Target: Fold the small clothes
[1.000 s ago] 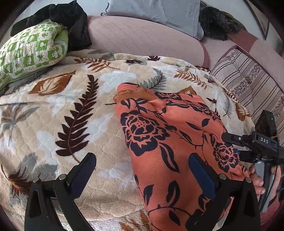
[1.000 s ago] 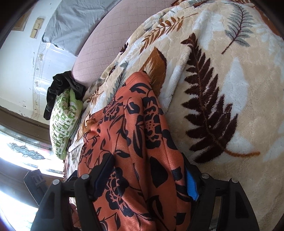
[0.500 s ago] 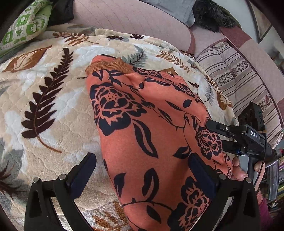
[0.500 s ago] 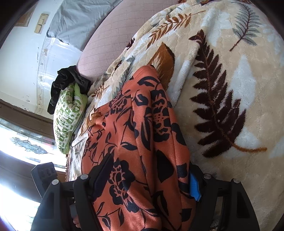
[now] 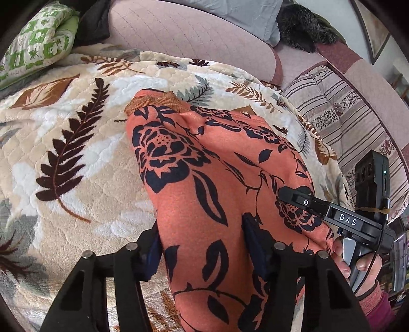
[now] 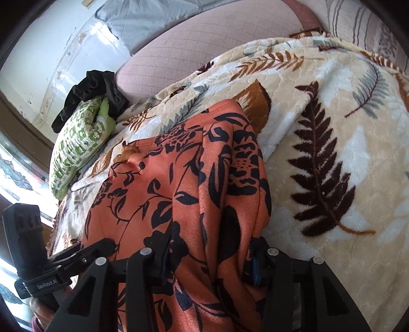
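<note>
An orange garment [image 5: 204, 166] with a black flower print lies bunched lengthwise on a leaf-patterned blanket [image 5: 76, 153]; its ribbed brown hem points toward the sofa back. My left gripper [image 5: 204, 250] is closing on the near end of the garment, and its pads pinch a fold of cloth between them. In the right wrist view my right gripper [image 6: 209, 258] is closing too, with the same garment [image 6: 191, 178] gathered between its pads. Each gripper shows in the other's view, at the garment's side edge: the right gripper [image 5: 332, 217] and the left gripper [image 6: 64, 265]. A hand holds the right one.
A green patterned pillow [image 5: 38, 46] and dark clothing [image 5: 94, 23] lie at the blanket's far left. The pink sofa back [image 5: 179, 38] with a grey pillow [image 5: 242, 12] runs behind. A striped cushion [image 5: 345, 115] sits to the right. Bare blanket [image 6: 332, 127] spreads beside the garment.
Both grippers' jaws have narrowed from wide apart onto the garment's near end, bunching the cloth between the pads. The right wrist view has rolled and shifted a little.
</note>
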`<state>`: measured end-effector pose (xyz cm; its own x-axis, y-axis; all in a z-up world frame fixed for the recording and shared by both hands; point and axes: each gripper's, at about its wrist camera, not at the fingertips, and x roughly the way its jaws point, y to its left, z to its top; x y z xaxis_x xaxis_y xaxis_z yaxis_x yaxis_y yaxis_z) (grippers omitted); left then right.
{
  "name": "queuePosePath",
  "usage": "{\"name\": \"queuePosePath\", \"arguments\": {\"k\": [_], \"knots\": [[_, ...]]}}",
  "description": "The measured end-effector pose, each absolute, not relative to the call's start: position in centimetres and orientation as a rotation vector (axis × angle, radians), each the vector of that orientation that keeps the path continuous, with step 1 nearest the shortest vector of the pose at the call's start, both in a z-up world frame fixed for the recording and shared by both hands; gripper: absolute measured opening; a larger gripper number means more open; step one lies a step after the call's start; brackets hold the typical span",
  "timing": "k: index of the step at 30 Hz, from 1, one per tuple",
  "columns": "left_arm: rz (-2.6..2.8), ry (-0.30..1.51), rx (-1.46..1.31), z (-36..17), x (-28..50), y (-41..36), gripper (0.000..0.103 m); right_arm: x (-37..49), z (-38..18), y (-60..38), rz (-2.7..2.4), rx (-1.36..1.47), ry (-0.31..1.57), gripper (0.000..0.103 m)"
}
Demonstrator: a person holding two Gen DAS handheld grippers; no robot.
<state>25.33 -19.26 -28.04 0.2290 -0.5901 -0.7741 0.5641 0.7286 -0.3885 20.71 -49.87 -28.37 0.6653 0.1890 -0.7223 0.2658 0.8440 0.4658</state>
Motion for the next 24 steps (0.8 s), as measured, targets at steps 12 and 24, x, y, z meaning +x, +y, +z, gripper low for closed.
{"name": "queuePosePath", "arguments": {"k": [12,24], "knots": [[-0.747,1.012,0.036,-26.4,24.0,-18.7,0.045,20.2,-25.5,-47.4,-0.075,0.445,0.765,0.042],[-0.660,0.934,0.043,-23.4,23.8,-15.0,0.045,20.9,-23.5,-43.6,-0.010,0.448,0.690,0.042]]}}
